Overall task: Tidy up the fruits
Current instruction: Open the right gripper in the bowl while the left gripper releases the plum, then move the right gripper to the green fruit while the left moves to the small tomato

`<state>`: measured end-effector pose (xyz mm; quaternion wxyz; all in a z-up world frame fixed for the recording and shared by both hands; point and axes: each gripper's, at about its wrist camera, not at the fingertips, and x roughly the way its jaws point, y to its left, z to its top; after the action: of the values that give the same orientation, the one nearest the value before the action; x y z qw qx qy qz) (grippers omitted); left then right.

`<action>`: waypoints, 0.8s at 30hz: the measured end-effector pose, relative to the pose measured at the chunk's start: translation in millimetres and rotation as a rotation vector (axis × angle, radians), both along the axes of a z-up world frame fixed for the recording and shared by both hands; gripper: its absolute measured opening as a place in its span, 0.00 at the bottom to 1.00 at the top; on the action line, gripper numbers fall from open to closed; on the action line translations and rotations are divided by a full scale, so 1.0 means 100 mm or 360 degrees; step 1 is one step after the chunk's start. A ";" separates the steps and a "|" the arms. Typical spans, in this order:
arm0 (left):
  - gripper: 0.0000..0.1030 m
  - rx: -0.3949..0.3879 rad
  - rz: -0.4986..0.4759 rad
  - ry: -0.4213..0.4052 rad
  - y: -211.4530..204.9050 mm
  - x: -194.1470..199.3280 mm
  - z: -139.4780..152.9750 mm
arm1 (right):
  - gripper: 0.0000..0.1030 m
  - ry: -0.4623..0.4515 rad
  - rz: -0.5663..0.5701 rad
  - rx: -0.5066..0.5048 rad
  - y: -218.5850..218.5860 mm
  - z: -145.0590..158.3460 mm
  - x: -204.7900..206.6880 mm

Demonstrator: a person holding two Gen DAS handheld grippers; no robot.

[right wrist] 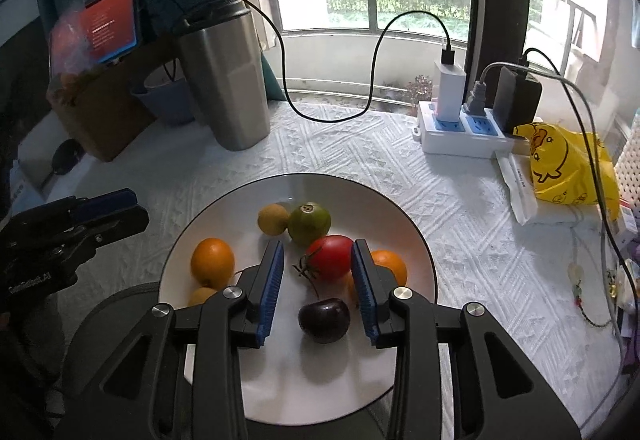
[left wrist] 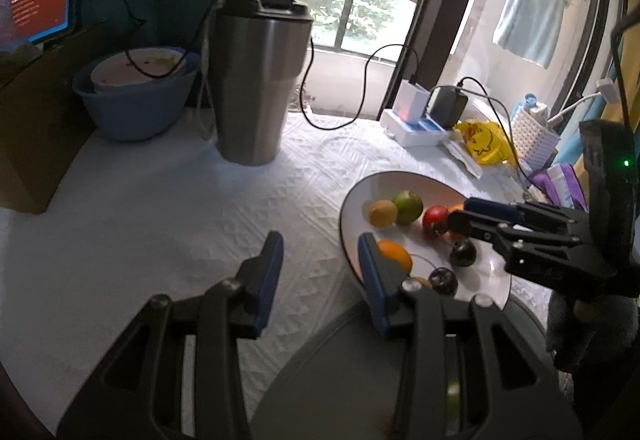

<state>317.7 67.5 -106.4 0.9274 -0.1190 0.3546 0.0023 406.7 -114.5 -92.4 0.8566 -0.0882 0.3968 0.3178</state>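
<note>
A white plate (right wrist: 408, 224) holds several fruits: a red tomato (right wrist: 331, 257), a dark plum (right wrist: 325, 320), a green fruit (right wrist: 310, 223), a small yellow fruit (right wrist: 273, 220), and two oranges (right wrist: 212, 262) (right wrist: 390, 265). My right gripper (right wrist: 318, 252) is open over the plate, its jaws on either side of the tomato and plum, not touching them. My left gripper (left wrist: 320, 244) is open and empty over the tablecloth, left of the plate (left wrist: 360, 200). The right gripper (left wrist: 456, 214) shows in the left wrist view beside the tomato (left wrist: 435, 217).
A steel tumbler (right wrist: 224, 80) and a blue bowl (left wrist: 136, 104) stand at the back left. A power strip (right wrist: 460, 132) with chargers and cables, a yellow bag (right wrist: 568, 168) and a white basket (left wrist: 534, 136) sit at the right. A grey round surface (left wrist: 340, 380) lies below the plate.
</note>
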 end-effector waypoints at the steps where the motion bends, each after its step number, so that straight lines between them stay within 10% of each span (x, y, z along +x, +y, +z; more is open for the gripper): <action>1: 0.39 0.0003 0.0002 -0.0004 0.00 -0.03 0.02 | 0.36 -0.0002 -0.0001 0.0003 0.00 0.02 -0.04; 24: 0.39 0.0049 -0.0039 -0.0051 -0.23 -0.85 0.14 | 0.36 -0.0024 0.0005 0.0051 -0.17 0.15 -0.93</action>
<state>232.4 45.0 -92.2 0.9347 -0.1003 0.3410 -0.0054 313.4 -131.8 -77.1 0.8604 -0.0774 0.3849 0.3249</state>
